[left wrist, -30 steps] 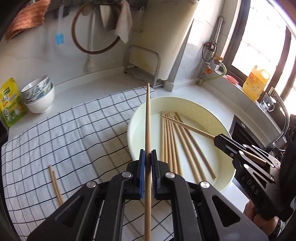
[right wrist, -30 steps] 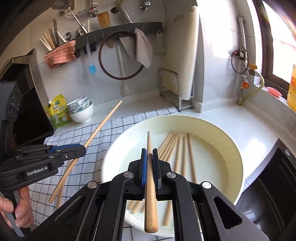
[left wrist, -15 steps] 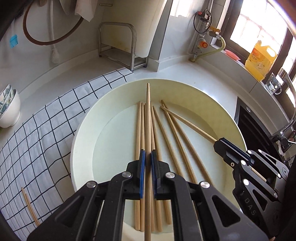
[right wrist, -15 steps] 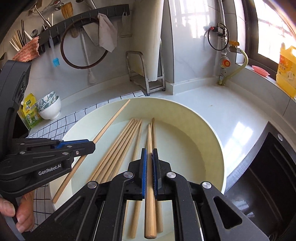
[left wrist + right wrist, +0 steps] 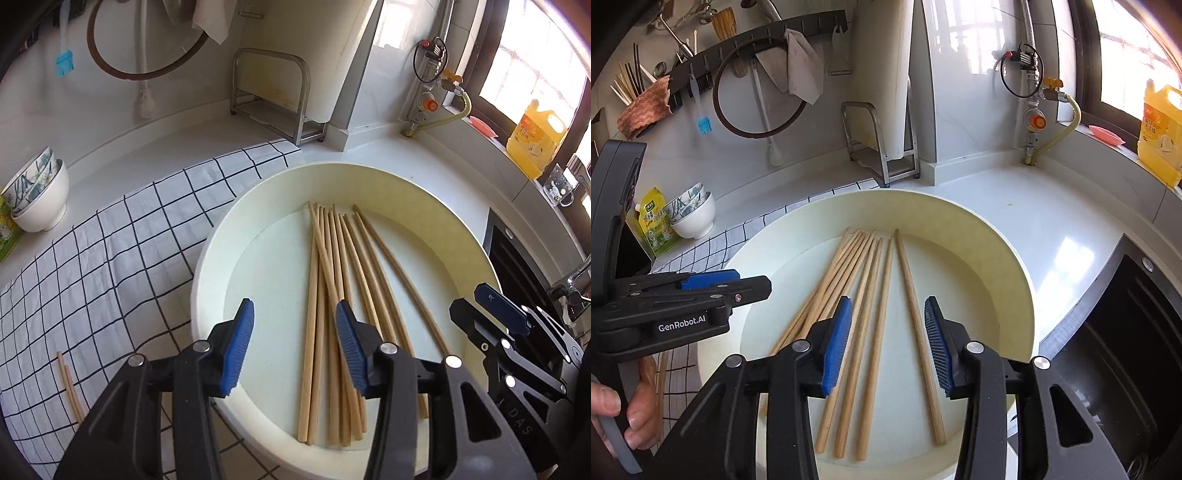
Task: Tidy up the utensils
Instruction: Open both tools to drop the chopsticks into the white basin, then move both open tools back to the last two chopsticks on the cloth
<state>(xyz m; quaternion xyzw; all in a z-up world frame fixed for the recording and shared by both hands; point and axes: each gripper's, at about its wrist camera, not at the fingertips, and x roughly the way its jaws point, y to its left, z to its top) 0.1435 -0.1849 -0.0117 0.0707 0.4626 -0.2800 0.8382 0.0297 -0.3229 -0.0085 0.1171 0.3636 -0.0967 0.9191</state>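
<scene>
Several wooden chopsticks (image 5: pixel 332 295) lie side by side in a wide cream basin (image 5: pixel 258 192) on the counter; they also show in the right wrist view (image 5: pixel 871 295), in the same basin (image 5: pixel 997 243). My left gripper (image 5: pixel 295 332) is open and empty above the basin's near rim. My right gripper (image 5: pixel 886 332) is open and empty above the chopsticks. Two more chopsticks (image 5: pixel 70 384) lie on the checked cloth (image 5: pixel 110 258) at the left. Each gripper shows in the other's view: the right one (image 5: pixel 495 310), the left one (image 5: pixel 738 284).
Stacked bowls (image 5: pixel 37 199) stand at the far left. A metal rack (image 5: pixel 273 96) and a white board stand at the back wall. A yellow bottle (image 5: pixel 535 136) is on the window sill. A dark sink (image 5: pixel 1126 332) lies right of the basin.
Both grippers have opened and dropped their chopsticks into the basin, where they lie with the others. Both have pulled back slightly.
</scene>
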